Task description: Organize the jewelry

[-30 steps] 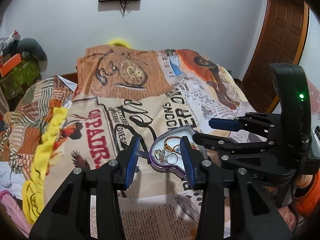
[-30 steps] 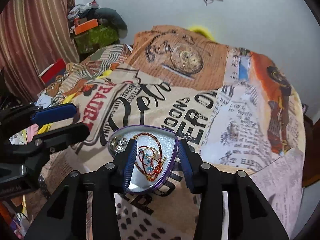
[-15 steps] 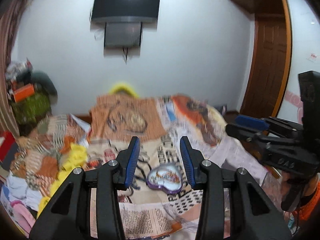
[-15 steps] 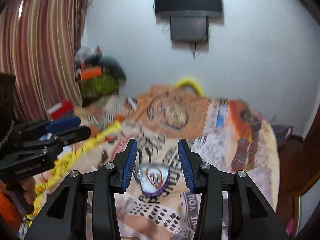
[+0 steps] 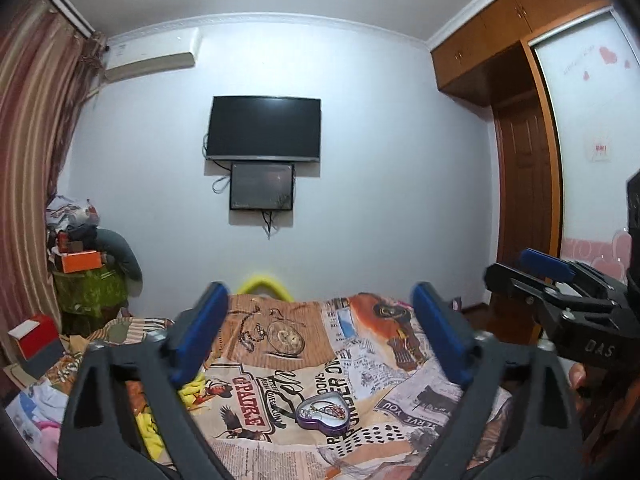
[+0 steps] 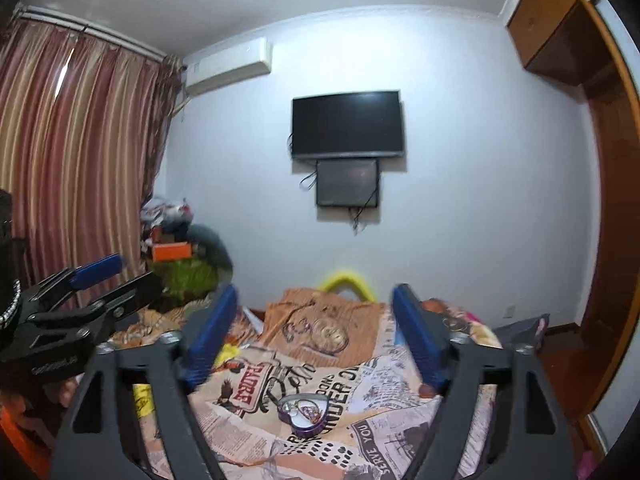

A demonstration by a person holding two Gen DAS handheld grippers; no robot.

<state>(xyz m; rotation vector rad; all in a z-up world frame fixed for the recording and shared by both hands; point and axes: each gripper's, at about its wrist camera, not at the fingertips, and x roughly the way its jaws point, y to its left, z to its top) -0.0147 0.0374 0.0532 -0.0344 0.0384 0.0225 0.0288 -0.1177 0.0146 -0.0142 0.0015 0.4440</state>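
- Jewelry [image 5: 325, 411] lies inside a purple heart-shaped box [image 5: 326, 417] on the bed; thin chains and small pieces show on the silver lining, but they are too small to tell one from another.
- Box and its content rest on a bedspread [image 5: 360, 364] printed with newspaper text and pictures, near the front part of the bed.
- From the left wrist view, the left gripper [image 5: 325, 340] points level toward the far wall, and its jaws are opening; nothing is between the blue pads [image 5: 202, 338], and the box is well below and beyond them.
- From the right wrist view, the right gripper [image 6: 316, 338] also points level and its jaws are opening, with nothing between them; the box [image 6: 304, 414] sits lower on the bedspread, apart from the fingers.
- Each gripper shows at the edge of the other camera: the right one at the right side of the left view, the left one at the left side of the right view.
- On the white wall hangs a black television [image 5: 264, 128], and a smaller dark panel [image 5: 262, 186] is just under it.
- Striped curtains [image 6: 76, 160] cover the left side of the room, and a wooden wardrobe [image 5: 516, 80] stands at the right.
- A yellow curved thing [image 5: 264, 285] shows behind the far end of the bed.
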